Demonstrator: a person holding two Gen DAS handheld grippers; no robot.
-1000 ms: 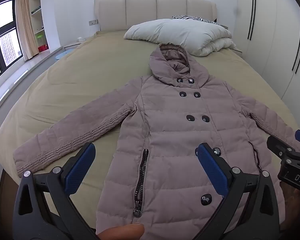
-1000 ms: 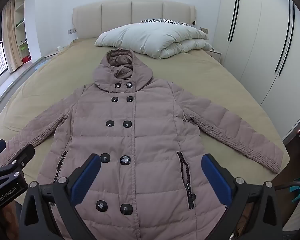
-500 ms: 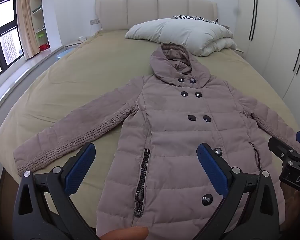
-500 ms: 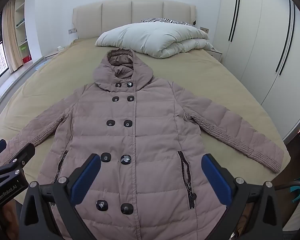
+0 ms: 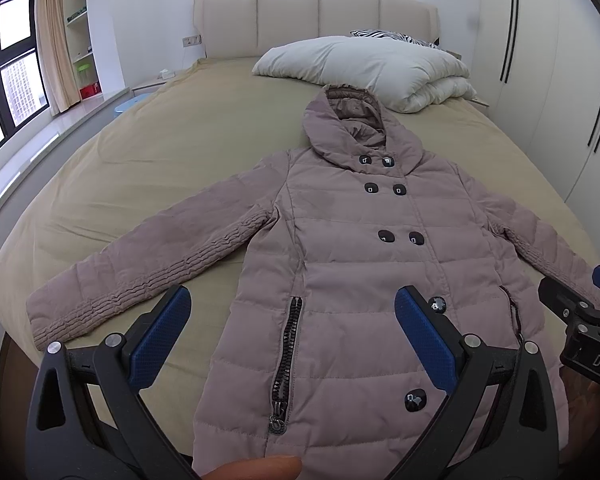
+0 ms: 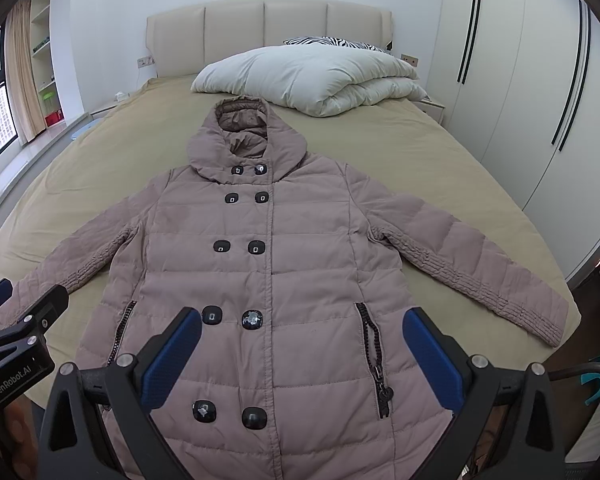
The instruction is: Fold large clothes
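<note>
The coat [image 6: 268,300] lies flat, front up, on the bed [image 6: 440,168], hood at 12 o'clock, both sleeves spread. Left claw [image 5: 292,340] and right claw [image 6: 300,356] hover released over the hem, grasping nothing. Folding appears not yet begun; the next move likely calls for pinching a sleeve and carrying it across the chest.

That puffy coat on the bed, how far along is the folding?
Barely begun. Done: the coat lies flat, buttoned, both sleeves spread out. In hand: nothing; the left gripper and right gripper hover open above the hem. Left: every fold.
</note>
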